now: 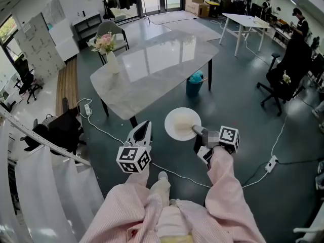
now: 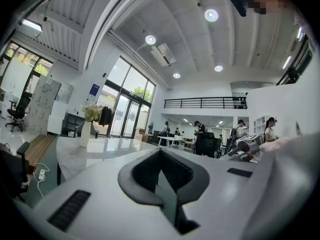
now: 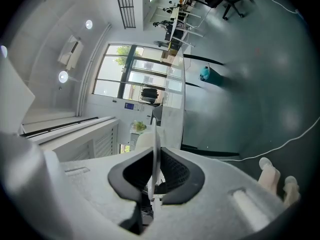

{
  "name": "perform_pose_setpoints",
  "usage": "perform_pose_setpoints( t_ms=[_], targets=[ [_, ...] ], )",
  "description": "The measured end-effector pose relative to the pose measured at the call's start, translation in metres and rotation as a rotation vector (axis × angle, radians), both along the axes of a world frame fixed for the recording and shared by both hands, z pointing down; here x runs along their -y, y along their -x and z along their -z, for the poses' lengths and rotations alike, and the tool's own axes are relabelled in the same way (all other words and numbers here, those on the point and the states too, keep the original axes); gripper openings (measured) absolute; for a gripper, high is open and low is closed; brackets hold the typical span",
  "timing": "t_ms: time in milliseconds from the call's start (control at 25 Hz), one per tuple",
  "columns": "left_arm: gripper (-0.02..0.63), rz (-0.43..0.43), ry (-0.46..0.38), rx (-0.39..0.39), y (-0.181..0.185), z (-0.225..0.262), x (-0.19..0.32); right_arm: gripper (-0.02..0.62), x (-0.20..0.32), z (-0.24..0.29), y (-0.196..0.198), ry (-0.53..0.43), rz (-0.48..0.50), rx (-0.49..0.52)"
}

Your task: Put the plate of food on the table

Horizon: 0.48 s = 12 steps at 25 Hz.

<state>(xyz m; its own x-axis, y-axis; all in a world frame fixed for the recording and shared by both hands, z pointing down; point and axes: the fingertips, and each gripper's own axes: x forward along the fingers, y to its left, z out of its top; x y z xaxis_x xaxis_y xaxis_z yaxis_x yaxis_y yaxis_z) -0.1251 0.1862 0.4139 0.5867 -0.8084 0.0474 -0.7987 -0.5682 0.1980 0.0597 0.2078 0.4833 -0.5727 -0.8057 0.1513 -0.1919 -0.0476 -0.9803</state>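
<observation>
The big grey marble table (image 1: 152,70) fills the upper centre of the head view, with a glossy top and dark legs. A white vase of pink flowers (image 1: 109,52) stands on its far left corner, and there's a chair (image 1: 112,30) tucked behind that. Upper right, a white desk (image 1: 245,22) stands well clear. Under the marble table's right end there's a blue bin (image 1: 195,82) on the dark floor.

Bottom of the frame, pink sleeves (image 1: 228,186) reach forward. A white cable (image 1: 177,173) snakes across the floor beneath them.

Now the plate (image 1: 179,123): it's round and pale, and what lies on it can't be made out from here. It sits just below centre frame, in the air over the floor. It's near the table's front edge but apart from it, so not on the table yet.

The right gripper (image 1: 199,131) has the plate by its right rim. In the right gripper view the rim shows as a thin white line, edge-on, with the dark pads pinched onto it from both sides.

The left gripper (image 1: 144,128) is just left of the plate, not touching it, nose toward the table. Its own view shows the jaws pressed together with nothing between them.
</observation>
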Motion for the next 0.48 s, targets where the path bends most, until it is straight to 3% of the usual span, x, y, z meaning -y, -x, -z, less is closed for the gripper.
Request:
perform_pose_setpoints(
  t_ms=[480],
  targets=[
    [-0.005, -0.054, 0.012, -0.019, -0.003, 0.000, 0.137, 0.026, 0.125, 0.000, 0.012, -0.004, -0.022, 0.007]
  ],
)
